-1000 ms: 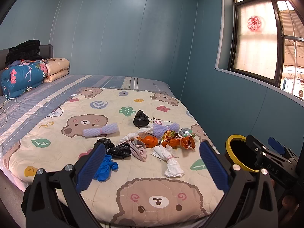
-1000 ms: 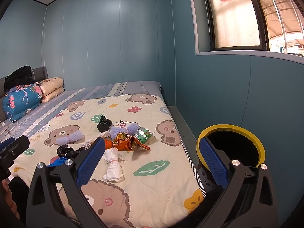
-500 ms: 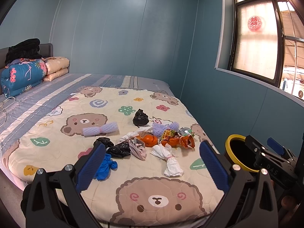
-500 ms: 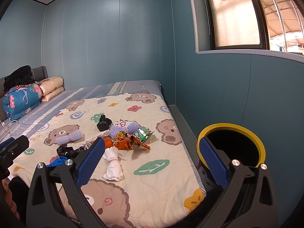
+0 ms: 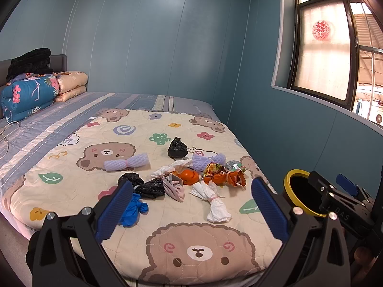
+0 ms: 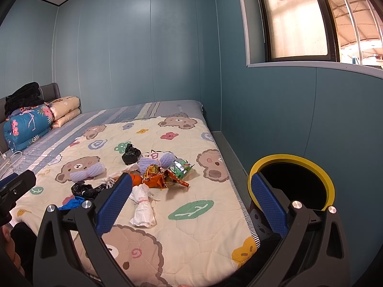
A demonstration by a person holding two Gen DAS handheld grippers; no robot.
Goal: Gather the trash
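Note:
Several pieces of trash lie in a cluster on the bear-print quilt [image 5: 71,191]: a white tied wad [image 5: 215,203] [image 6: 142,209], an orange snack wrapper [image 5: 225,177] [image 6: 159,179], a blue glove [image 5: 132,209], black bags [image 5: 153,187] [image 5: 177,148], lilac foam nets [image 5: 126,163] and a green wrapper [image 6: 179,167]. A black bin with a yellow rim [image 6: 294,184] [image 5: 299,191] stands on the floor right of the bed. My left gripper [image 5: 191,205] is open, short of the pile. My right gripper [image 6: 191,201] is open, between pile and bin. Both hold nothing.
Folded blankets [image 5: 26,95] and pillows [image 5: 71,83] sit at the headboard, far left. A white cable [image 5: 7,131] lies on the striped sheet. A blue wall and window [image 6: 299,19] run along the right, with a narrow floor strip [image 6: 229,153] beside the bed.
Both views have shifted only slightly; the left gripper drifted a little back and up from the bed. Nothing was taken hold of or let go.

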